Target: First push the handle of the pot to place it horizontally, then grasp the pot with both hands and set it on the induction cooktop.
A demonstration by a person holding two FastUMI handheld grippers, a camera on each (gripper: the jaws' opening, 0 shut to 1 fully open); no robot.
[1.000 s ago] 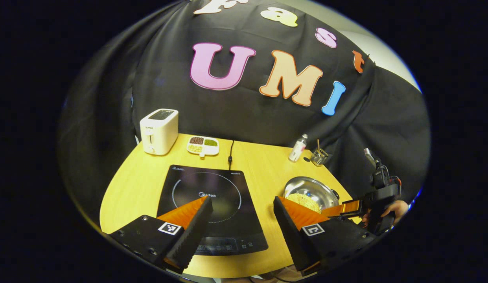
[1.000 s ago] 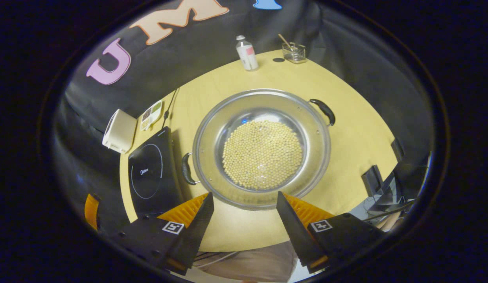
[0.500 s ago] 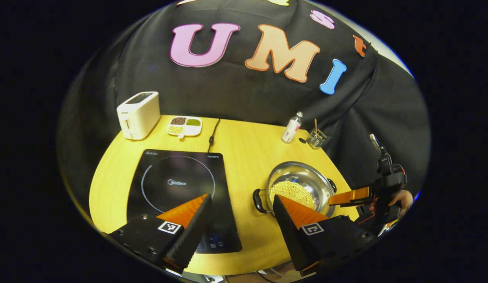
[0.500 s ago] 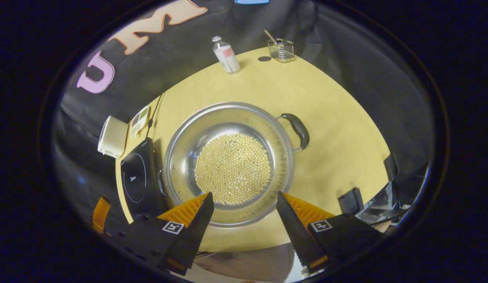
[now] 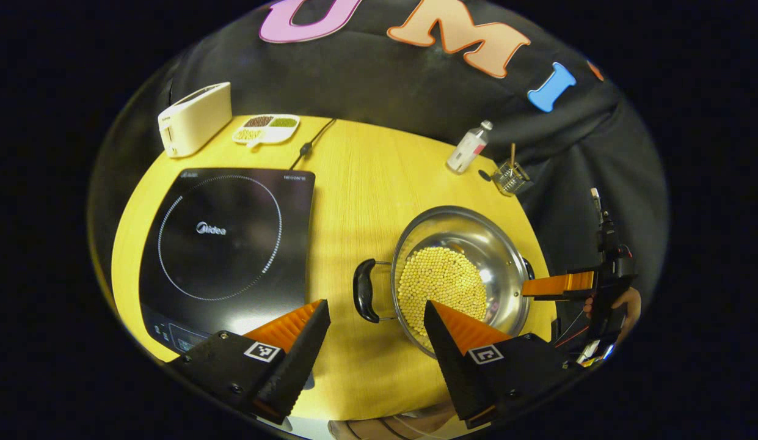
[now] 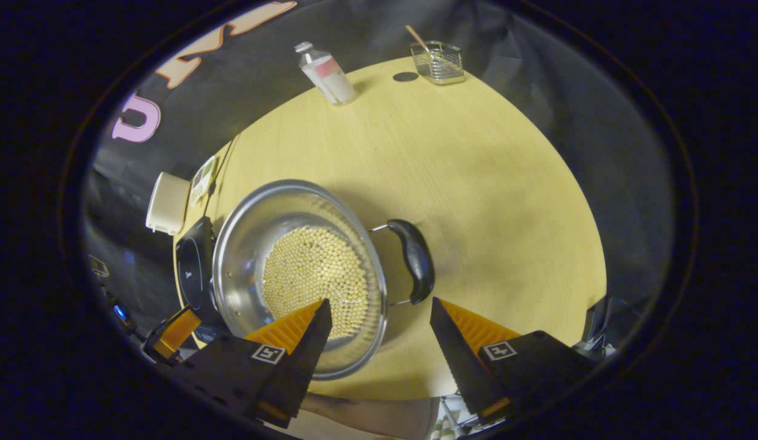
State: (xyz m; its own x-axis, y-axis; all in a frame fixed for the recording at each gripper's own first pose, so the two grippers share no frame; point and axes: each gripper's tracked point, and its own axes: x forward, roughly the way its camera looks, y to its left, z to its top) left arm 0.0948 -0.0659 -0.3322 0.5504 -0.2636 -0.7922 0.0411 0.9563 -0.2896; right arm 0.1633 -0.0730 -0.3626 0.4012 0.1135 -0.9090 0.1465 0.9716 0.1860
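A steel pot [image 5: 498,244] holding pale beans [image 5: 443,281] stands on the yellow table, right of the black induction cooktop [image 5: 226,238]. The pot's black left handle [image 5: 363,290] lies just ahead of my left gripper [image 5: 375,324], which is open and holds nothing. In the right gripper view the pot [image 6: 250,226] sits at lower left and its other black handle [image 6: 415,260] lies just ahead of my right gripper [image 6: 379,324], also open and holding nothing. The right gripper [image 5: 559,284], held by a hand [image 5: 626,302], hovers by the pot's far rim. The cooktop [image 6: 192,269] shows behind the pot.
Along the table's back edge stand a white toaster [image 5: 195,119], a divided dish of grains [image 5: 266,125], a plastic bottle [image 5: 470,146] and a small wire basket [image 5: 512,176]. The cooktop's cable [image 5: 308,146] runs to the back. Bare table [image 6: 476,183] lies right of the pot.
Both grippers have come lower and closer to the pot. The left one shifted right toward the left handle; the right one shifted toward the right handle. Both stay open.
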